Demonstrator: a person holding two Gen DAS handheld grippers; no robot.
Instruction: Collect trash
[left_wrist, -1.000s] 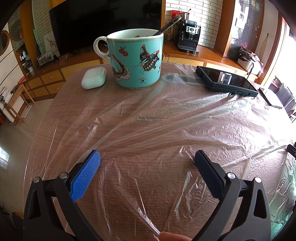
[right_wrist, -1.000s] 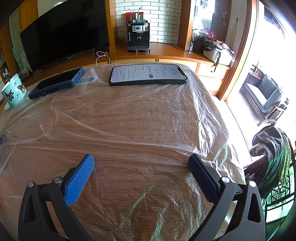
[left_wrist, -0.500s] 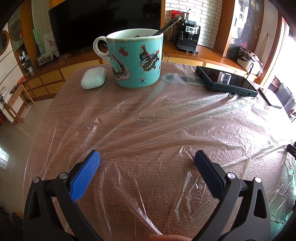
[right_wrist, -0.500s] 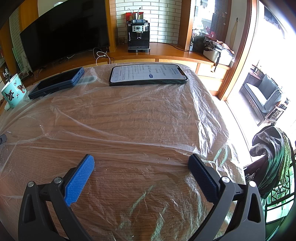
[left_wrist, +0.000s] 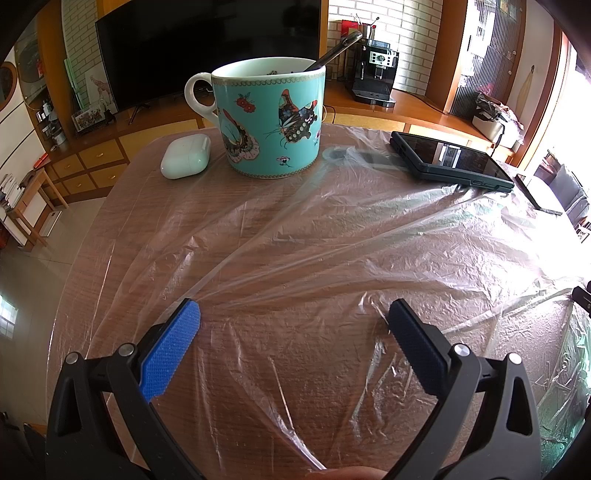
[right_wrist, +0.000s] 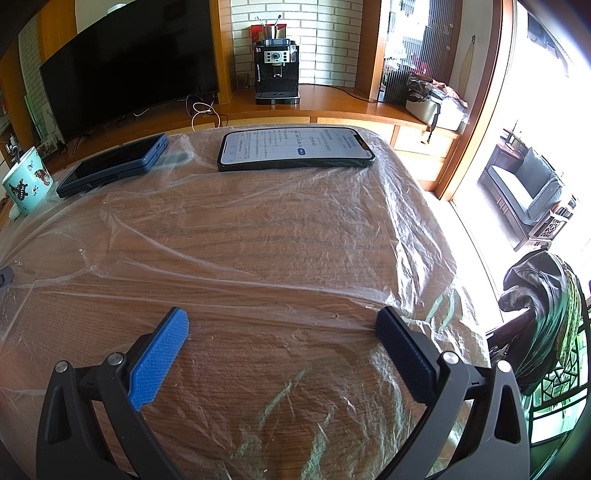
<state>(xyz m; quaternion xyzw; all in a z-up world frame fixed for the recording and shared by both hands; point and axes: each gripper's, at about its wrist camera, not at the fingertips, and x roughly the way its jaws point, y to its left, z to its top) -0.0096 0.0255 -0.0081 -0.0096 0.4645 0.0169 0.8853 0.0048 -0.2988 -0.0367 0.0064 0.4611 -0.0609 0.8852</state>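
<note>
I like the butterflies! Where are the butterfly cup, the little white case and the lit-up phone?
Turquoise butterfly mug (left_wrist: 271, 122): left wrist view, painted side.
Small white earbud case (left_wrist: 185, 161): left wrist view, lid top.
Black phone with lit screen (right_wrist: 295, 147): right wrist view, screen middle.

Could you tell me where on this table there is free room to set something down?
The plastic sheet is free from both open grippers up to the lit phone and dark phone. The far edge is crowded: earbuds case, butterfly mug, both phones.

Crinkled glossy plastic film (left_wrist: 332, 229) over matt wood-grain table (right_wrist: 258, 229) — glazed ceramic mug (left_wrist: 269, 118).
</note>
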